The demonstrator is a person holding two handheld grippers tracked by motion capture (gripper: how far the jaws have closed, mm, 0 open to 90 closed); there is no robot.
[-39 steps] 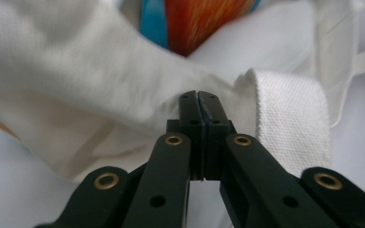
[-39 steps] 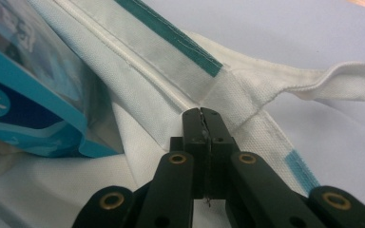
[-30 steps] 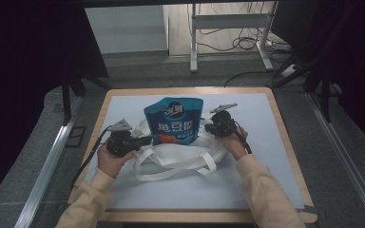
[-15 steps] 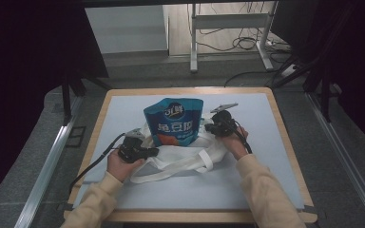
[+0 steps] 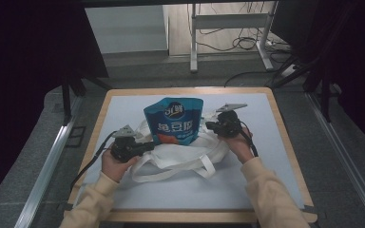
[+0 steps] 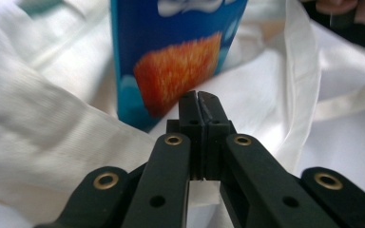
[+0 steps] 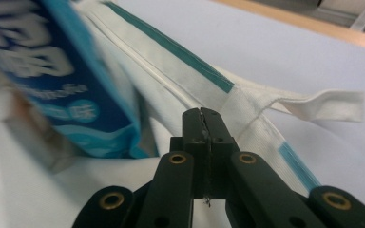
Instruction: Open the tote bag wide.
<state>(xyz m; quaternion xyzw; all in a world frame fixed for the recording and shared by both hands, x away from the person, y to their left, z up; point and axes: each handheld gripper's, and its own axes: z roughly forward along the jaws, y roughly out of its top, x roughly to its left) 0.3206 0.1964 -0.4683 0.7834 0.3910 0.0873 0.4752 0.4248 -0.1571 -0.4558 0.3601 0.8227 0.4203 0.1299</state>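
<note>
High view shows your blue pouch (image 5: 173,121) standing upright in the mouth of the white tote bag (image 5: 180,154), between your left gripper (image 5: 145,147) and right gripper (image 5: 211,126), each close against a flank. Both pairs of jaws are pressed together with nothing between them. Around it lie the pale blue mat (image 5: 266,142) and dim room.

A lab-like recording space: a wooden-edged table (image 5: 285,142) between dark curtains (image 5: 24,71), a metal desk frame (image 5: 228,28) and loose floor cables (image 5: 247,42) at the upper middle.
</note>
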